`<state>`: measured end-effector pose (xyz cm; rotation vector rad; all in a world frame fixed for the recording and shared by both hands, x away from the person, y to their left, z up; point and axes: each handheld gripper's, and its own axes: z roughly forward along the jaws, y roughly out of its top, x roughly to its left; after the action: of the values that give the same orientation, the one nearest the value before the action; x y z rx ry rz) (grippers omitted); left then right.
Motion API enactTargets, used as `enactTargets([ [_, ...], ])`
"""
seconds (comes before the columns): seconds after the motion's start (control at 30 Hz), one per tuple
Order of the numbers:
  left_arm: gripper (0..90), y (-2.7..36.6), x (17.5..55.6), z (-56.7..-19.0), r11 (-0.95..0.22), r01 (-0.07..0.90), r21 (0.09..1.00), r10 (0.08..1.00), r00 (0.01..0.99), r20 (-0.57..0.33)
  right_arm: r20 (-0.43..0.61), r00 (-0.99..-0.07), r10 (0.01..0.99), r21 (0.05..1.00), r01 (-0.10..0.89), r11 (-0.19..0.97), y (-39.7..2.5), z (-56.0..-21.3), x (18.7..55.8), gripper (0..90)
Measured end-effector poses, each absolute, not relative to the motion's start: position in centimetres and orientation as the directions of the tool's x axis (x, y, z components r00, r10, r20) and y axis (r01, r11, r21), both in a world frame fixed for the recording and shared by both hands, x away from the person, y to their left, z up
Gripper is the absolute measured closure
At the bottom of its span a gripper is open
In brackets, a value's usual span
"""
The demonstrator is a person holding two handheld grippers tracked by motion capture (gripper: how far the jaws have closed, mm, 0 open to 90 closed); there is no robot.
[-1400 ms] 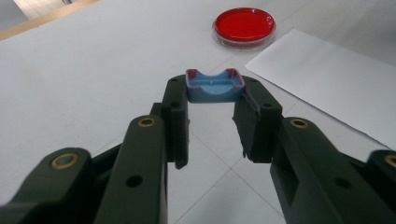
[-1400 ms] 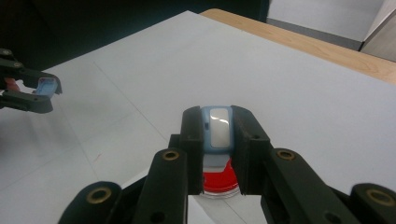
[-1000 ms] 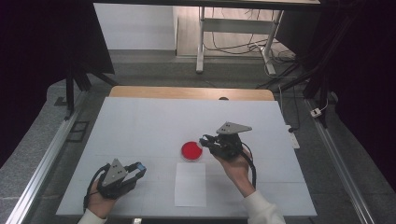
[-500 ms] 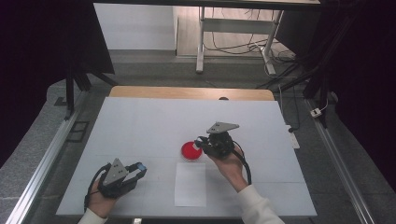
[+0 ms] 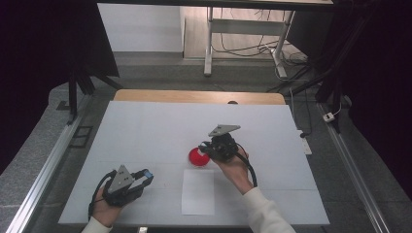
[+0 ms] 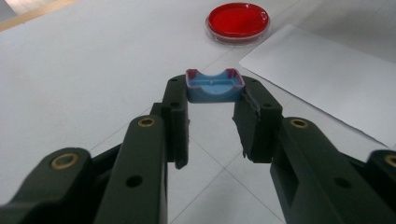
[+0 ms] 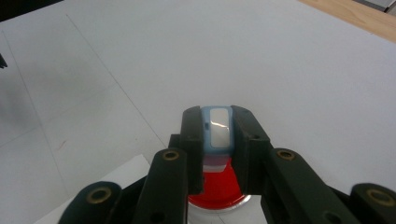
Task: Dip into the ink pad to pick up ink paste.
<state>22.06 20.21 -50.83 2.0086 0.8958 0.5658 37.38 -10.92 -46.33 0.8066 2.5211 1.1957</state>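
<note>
High view: right gripper (image 5: 206,149) at frame centre, over the edge of the red dish (image 5: 198,157), jaws pinching a pale blue piece (image 7: 218,128) w/ clear window. Left gripper (image 5: 145,175) lower left — jaws clamped on a blue tray-like piece (image 6: 215,86). White paper sheet (image 5: 198,192) lies just below the dish, near bottom centre.

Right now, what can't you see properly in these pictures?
- Round red dish: in the right gripper view, the right gripper and its small pale blue piece hide most of it.
- Blue scoop-shaped piece: too small in the high view; the left gripper holds it.
</note>
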Motion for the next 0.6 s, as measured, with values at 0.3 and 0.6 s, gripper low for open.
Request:
enactTargets([
  [0.3,66.0,20.23,22.08,-50.84,-0.385,0.386,0.838,0.767,0.639,0.058,0.023,-0.82,0.572,0.749,0.394,0.533,-10.23,-46.95,38.03,74.9],
  [0.6,66.0,20.24,22.09,-50.82,-0.383,0.387,0.839,0.768,0.638,0.056,0.004,-0.824,0.567,0.729,0.39,0.562,-9.84,-47.28,38.37,74.9],
])
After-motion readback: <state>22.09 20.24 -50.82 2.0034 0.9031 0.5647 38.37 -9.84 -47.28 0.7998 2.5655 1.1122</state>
